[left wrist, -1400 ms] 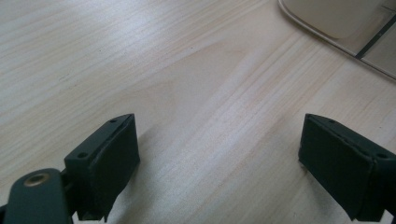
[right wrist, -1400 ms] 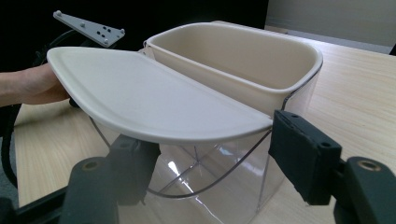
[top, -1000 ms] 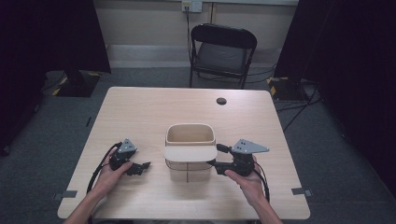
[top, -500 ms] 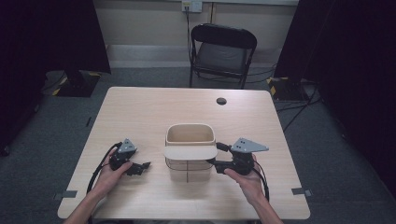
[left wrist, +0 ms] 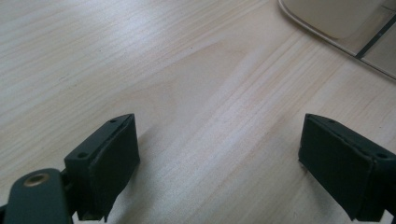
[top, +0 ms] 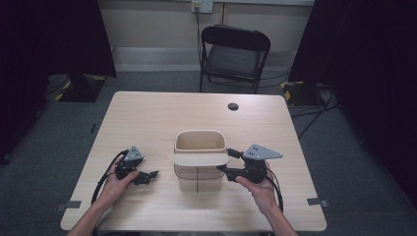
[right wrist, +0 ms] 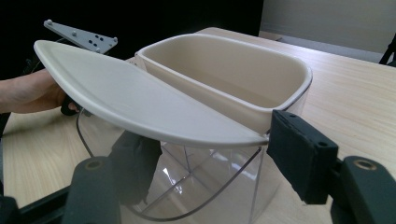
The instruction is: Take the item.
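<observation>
Beige lid [right wrist: 140,102] lies between the right gripper [right wrist: 215,163] fingers [right wrist: 301,161].

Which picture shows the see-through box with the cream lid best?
The right gripper view: the clear plastic box with a cream tray and flat cream lid looms close. The high view shows it small; the left gripper view catches a corner.

no words, numbers, labels or signs can be read on anything here.
</observation>
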`<state>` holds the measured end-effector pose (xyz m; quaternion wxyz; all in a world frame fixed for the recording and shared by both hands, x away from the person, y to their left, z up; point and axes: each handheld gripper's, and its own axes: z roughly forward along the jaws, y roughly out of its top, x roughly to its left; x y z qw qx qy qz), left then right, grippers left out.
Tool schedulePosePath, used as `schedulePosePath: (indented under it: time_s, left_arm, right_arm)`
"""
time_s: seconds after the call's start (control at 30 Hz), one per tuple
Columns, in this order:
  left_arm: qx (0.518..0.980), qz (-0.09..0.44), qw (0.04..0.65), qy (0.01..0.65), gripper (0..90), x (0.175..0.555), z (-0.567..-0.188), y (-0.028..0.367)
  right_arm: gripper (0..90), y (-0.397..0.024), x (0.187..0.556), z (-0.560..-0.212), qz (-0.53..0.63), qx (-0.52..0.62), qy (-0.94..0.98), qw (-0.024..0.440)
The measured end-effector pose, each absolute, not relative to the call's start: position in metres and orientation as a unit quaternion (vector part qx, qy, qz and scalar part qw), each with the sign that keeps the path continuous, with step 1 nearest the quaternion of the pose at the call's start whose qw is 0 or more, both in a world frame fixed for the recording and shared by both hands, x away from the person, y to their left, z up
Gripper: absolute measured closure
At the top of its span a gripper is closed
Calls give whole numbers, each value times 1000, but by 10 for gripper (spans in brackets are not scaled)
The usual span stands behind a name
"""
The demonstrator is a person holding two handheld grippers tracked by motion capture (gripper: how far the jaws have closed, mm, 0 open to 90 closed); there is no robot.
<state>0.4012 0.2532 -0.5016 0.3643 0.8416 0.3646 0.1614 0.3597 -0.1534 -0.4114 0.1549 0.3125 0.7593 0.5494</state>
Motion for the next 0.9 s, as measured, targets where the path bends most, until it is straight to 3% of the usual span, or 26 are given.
schedulePosePath:
  time_s: [0.9]
  left_arm:
    - [843, 163, 363, 362, 115, 401, -501, 254]
  right_arm:
    - [349, -153, 360, -404, 561, 314, 750, 154]
